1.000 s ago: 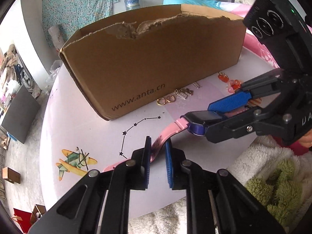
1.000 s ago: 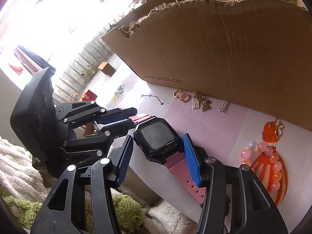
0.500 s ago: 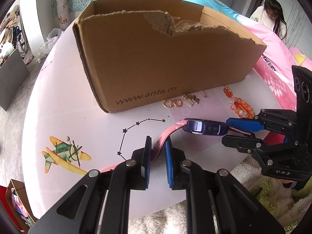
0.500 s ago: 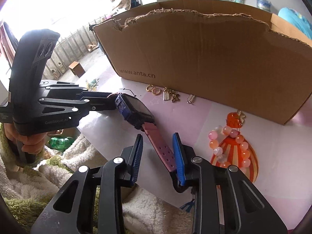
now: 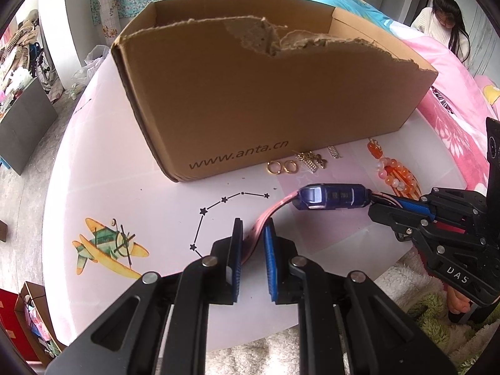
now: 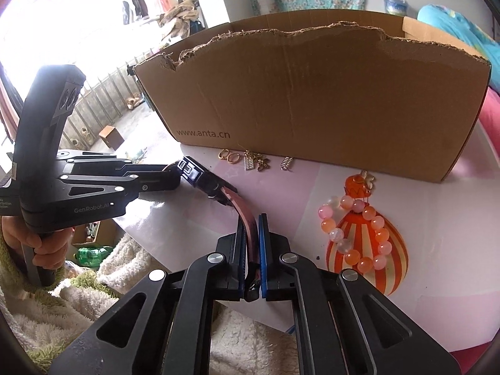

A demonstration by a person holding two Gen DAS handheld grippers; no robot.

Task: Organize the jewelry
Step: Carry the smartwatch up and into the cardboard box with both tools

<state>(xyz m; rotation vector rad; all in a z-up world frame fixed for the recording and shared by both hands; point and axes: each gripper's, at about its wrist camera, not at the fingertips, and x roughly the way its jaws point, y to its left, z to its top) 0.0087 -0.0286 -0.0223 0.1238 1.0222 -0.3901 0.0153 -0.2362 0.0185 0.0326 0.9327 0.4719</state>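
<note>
A dark blue watch (image 5: 331, 197) with a pink strap hangs just above the round white table (image 5: 125, 172), stretched between both grippers and turned on its edge. My left gripper (image 5: 253, 228) is shut on one strap end. The right gripper (image 6: 250, 222) has the other strap end between its blue pads; its jaws are closing and the pads press on the strap. In the right wrist view the watch (image 6: 200, 178) sits at the tip of the left gripper (image 6: 175, 175). The right gripper (image 5: 375, 203) comes in from the right in the left wrist view.
A torn-rimmed cardboard box (image 5: 250, 109) stands behind the watch. Along its front lie two gold rings (image 5: 281, 167), small metal charms (image 5: 311, 161) and a pink-orange bead bracelet (image 6: 356, 228). A person (image 5: 443, 15) sits far back on the right. Fluffy fabric lies below the table edge.
The right gripper slid back from around the watch body onto the strap and closed on it. The watch turned from face-up onto its edge. The left gripper kept its hold.
</note>
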